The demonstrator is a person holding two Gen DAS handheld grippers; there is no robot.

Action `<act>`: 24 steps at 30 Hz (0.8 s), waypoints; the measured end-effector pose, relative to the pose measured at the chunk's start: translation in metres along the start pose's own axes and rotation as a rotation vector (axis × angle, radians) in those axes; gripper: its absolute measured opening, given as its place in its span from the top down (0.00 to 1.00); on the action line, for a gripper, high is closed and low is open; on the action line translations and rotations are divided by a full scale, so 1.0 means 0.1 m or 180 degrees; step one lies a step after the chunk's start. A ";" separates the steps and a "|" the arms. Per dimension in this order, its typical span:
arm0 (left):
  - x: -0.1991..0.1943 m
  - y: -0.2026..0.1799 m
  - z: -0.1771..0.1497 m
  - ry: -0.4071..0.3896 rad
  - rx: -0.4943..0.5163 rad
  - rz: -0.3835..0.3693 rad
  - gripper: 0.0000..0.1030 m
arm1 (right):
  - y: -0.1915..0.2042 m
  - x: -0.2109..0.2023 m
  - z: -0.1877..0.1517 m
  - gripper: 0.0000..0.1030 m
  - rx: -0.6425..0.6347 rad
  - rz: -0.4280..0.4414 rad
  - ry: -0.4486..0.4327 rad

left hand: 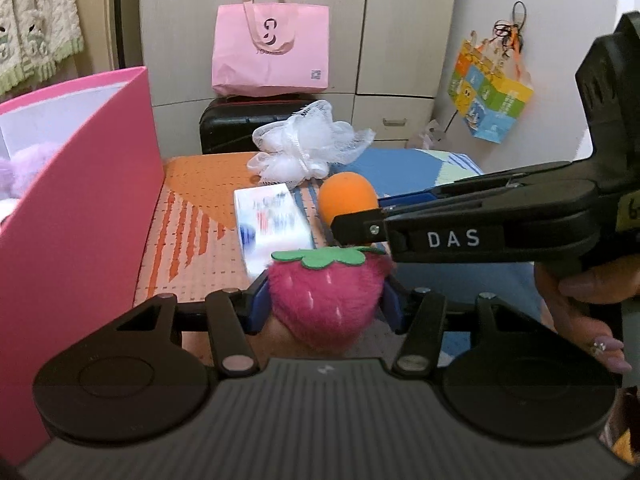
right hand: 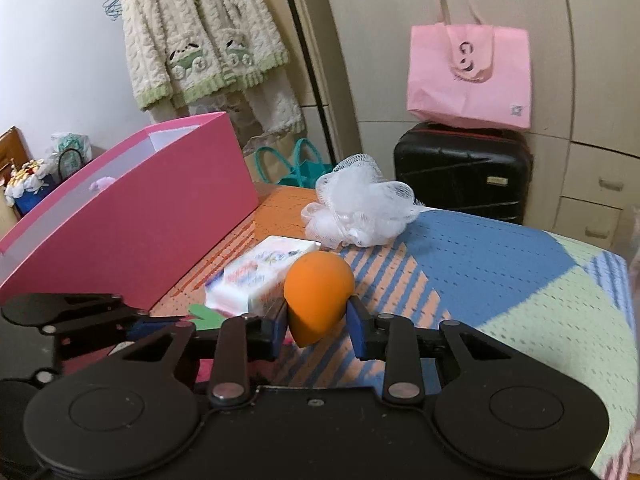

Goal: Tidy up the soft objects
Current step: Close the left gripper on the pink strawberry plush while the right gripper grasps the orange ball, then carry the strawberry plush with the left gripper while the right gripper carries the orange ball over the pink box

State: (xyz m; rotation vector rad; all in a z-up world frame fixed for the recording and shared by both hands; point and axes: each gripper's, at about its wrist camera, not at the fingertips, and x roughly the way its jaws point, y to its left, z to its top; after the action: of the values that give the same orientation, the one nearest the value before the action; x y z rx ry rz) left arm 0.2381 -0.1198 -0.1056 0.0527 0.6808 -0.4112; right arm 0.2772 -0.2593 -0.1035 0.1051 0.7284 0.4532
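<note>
Nearest us, our left gripper is clamped on a fuzzy pink plush strawberry: both blue pads press into its fur. Its green felt leaf cap points away from us and its tip points back toward the gripper body, so its long axis runs along the fingers. The lower tip is hidden behind the gripper body.

Our right gripper pinches an orange teardrop makeup sponge. The narrow end sits down between the pads and the round end rises above them, so the axis stands roughly upright, slightly tilted. In the left wrist view the right gripper crosses in from the right edge, and white letters on its finger read "DAS"; a hand with painted nails grips its handle, cut off by the frame.

Both toys are over the near part of a mat-covered table, patterned in orange, blue and pale green. Just beyond lies a white wrapped pack; its print is blurred and unreadable. Past it, near the far edge, rests a white mesh bath pouf.

Along the left edge stands an open pink box, with something pale purple and fluffy inside, mostly hidden by its wall.

Behind the table, a pink tote bag sits on a black suitcase; its logo is illegible.
</note>
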 end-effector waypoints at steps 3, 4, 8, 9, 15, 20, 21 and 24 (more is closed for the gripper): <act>-0.10 0.00 -0.03 -0.0031 0.0005 -0.0020 0.48 | 0.01 -0.11 -0.05 0.64 -0.0001 -0.0099 -0.0045; -0.13 0.01 -0.04 -0.0026 -0.0003 -0.0038 0.48 | 0.03 -0.15 -0.08 0.64 -0.0009 -0.0131 -0.0055; -0.23 0.03 -0.10 0.0035 -0.0056 -0.0136 0.48 | 0.08 -0.31 -0.17 0.64 0.0005 -0.0174 -0.0081; -0.27 0.03 -0.12 0.0047 -0.0065 -0.0161 0.48 | 0.10 -0.34 -0.19 0.64 -0.0002 -0.0191 -0.0087; -0.40 0.04 -0.23 0.0106 -0.0106 -0.0189 0.48 | 0.20 -0.54 -0.40 0.64 0.0012 -0.0293 -0.0126; -0.51 0.04 -0.30 0.0144 -0.0081 -0.0179 0.48 | 0.30 -0.69 -0.60 0.64 -0.0006 -0.0424 -0.0120; -0.53 0.04 -0.31 0.0152 -0.0071 -0.0177 0.48 | 0.33 -0.72 -0.63 0.64 -0.0008 -0.0445 -0.0116; -0.67 0.03 -0.34 0.0186 -0.0084 -0.0143 0.48 | 0.41 -0.83 -0.73 0.64 0.0001 -0.0479 -0.0110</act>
State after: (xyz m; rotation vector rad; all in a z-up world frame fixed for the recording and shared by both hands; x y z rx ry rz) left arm 0.1719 -0.0874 -0.0911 0.0245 0.7459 -0.4452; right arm 0.1598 -0.2634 -0.0970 0.0577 0.6971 0.3068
